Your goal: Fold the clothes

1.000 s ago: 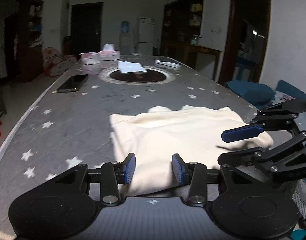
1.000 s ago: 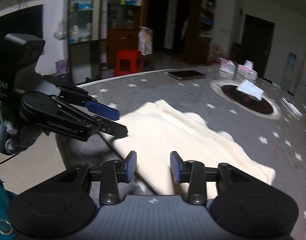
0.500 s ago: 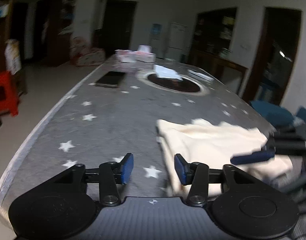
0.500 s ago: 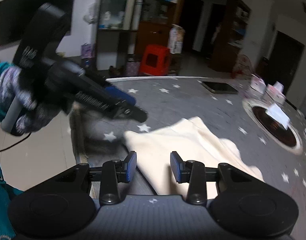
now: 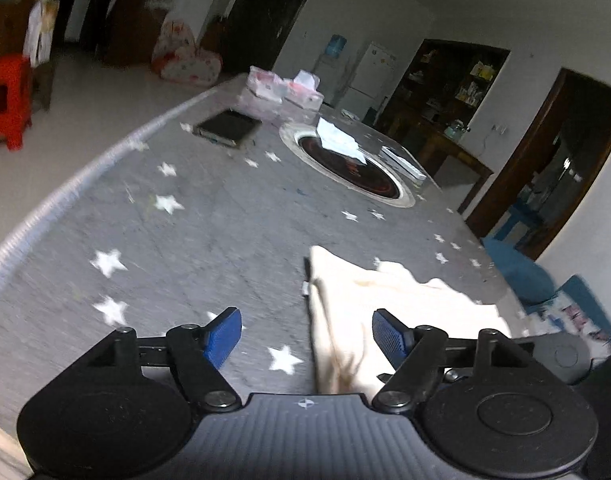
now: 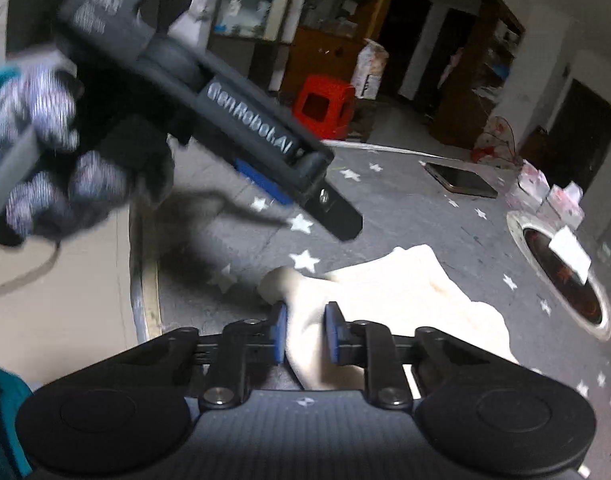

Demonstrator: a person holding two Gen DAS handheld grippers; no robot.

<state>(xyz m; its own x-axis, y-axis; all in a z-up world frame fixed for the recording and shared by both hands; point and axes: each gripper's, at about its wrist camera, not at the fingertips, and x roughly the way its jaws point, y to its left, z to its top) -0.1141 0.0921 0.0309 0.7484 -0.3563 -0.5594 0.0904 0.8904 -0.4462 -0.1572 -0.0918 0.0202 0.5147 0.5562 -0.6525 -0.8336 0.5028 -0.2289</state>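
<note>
Right tongs [image 6: 304,332] closed onto cream garment [image 6: 405,300]; left tongs [image 5: 306,334] widened

Two close wrist views, shared table [image 5: 209,216]

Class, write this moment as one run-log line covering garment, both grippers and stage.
garment: cream cloth bunched on starred table | left gripper: open, just widening, nothing held | right gripper: closing on cloth corner | stage: fold underway

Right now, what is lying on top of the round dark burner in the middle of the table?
A white sheet of paper covers part of the round burner; what the paper hides cannot be seen.
</note>
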